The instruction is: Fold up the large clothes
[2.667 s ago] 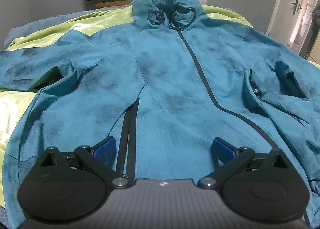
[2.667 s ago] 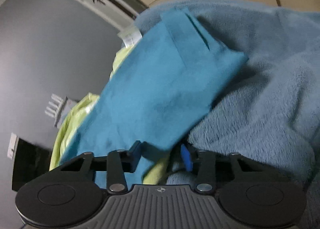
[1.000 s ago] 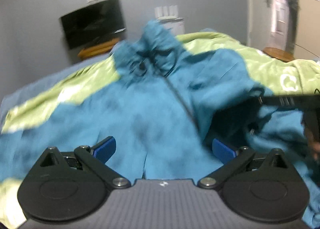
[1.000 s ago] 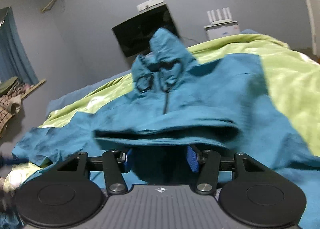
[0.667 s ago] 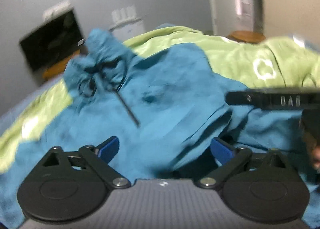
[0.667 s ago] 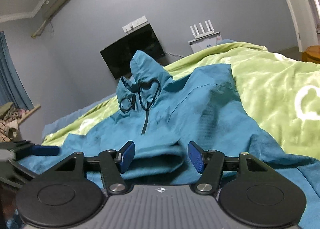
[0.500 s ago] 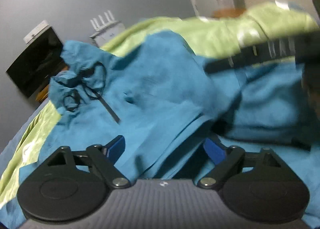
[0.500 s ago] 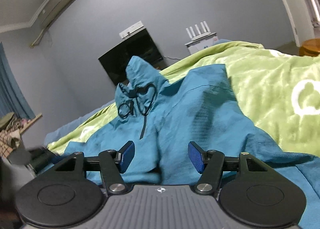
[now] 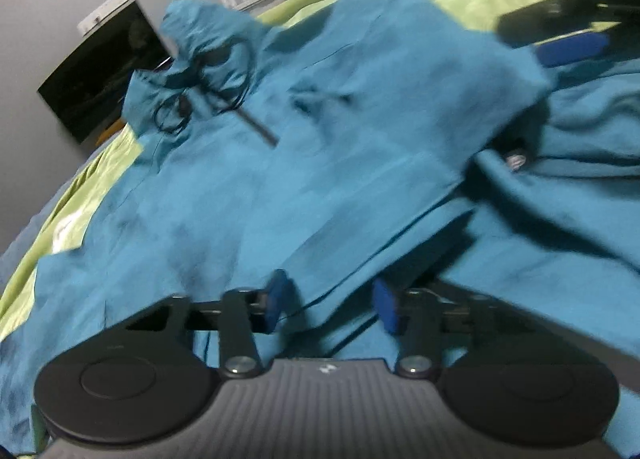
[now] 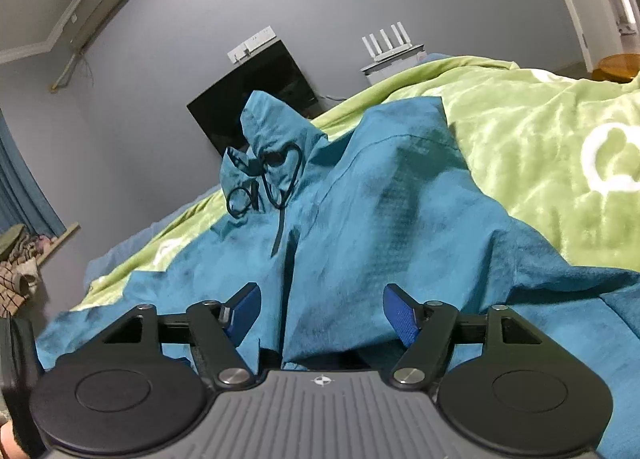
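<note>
Teal jacket (image 9: 320, 163) spread over green blanket (image 10: 552, 163), hood toward black screen (image 10: 256, 99) on the wall. Left gripper (image 9: 332, 301) angled down at folded hem edge, jaws closing, fabric fold between pads, contact unclear through blur. Right gripper (image 10: 320, 315) low over jacket middle, jaws opening, nothing pinched. Bare green blanket off jacket's right edge.

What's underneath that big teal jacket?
The teal hooded jacket lies spread on a lime-green blanket, which shows past its shoulders and sleeves. A blue-grey cover peeks out beyond. What lies under the jacket's middle is hidden.
</note>
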The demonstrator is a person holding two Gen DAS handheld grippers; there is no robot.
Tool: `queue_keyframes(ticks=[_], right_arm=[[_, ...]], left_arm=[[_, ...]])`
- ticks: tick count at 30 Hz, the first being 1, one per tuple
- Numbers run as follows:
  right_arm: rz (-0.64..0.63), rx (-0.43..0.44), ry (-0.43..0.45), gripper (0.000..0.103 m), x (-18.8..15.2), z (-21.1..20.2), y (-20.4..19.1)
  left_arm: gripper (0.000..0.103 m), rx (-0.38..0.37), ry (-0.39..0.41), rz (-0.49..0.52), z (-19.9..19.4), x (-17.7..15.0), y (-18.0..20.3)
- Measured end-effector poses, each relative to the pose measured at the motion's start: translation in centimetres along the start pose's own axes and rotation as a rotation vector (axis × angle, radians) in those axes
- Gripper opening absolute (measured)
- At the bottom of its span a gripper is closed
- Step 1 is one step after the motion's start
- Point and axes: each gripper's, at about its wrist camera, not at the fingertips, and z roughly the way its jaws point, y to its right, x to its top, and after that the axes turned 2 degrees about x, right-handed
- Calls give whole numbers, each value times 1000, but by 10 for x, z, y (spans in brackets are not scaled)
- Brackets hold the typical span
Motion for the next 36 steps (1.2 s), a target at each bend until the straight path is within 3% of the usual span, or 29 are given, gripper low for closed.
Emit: queue_keyframes(ticks=[1,3,6,9,12,15,17,19,20,22,23,28,32,33,34,36], right_arm=[[-2,-7,0,70,-1,1,0],[3,-16,-3,70,-2,3,0],[4,-21,-5,70,-3,5,-1],[3,-23,-7,70,-2,8,0],[4,-23,-14,70,-3,11,1],[2,-24,-21,70,-4,14,1],[0,-23,-27,70,-3,15,2],[-2,-27,-33,70,-4,17,2],[-3,-29,-35,71,-4,17,2],[-4,-34,-38,71,-5,18,2],[-5,-37,-40,71,-5,19,2],[-11,-52,-52,71,-7,22,2],[-23,-58,-57,72,-9,24,3],[-27,-61,-59,72,-9,25,2],[-32,-64,-62,72,-10,26,1],[-40,-72,-66,73,-11,27,1]], left_arm=[[17,-1,-2,-4,1,-1,-4],[7,-25,18,-48,-1,1,-15],[6,-81,79,-273,-12,12,-51],[5,-75,134,-529,-14,16,-99],[5,-46,156,-758,-10,-2,-144],[6,-33,126,-948,2,-27,-177],[9,-56,115,-1054,9,-42,-190],[38,-88,111,-1140,16,-56,-199],[45,-86,113,-1169,17,-62,-200],[67,-69,136,-1187,16,-71,-201],[70,-62,139,-1174,17,-73,-200],[71,-89,116,-1154,27,-80,-193],[70,-118,50,-1116,44,-79,-186],[56,-120,42,-1091,48,-78,-183],[33,-116,34,-1067,49,-77,-180],[19,-91,17,-1002,51,-73,-173]])
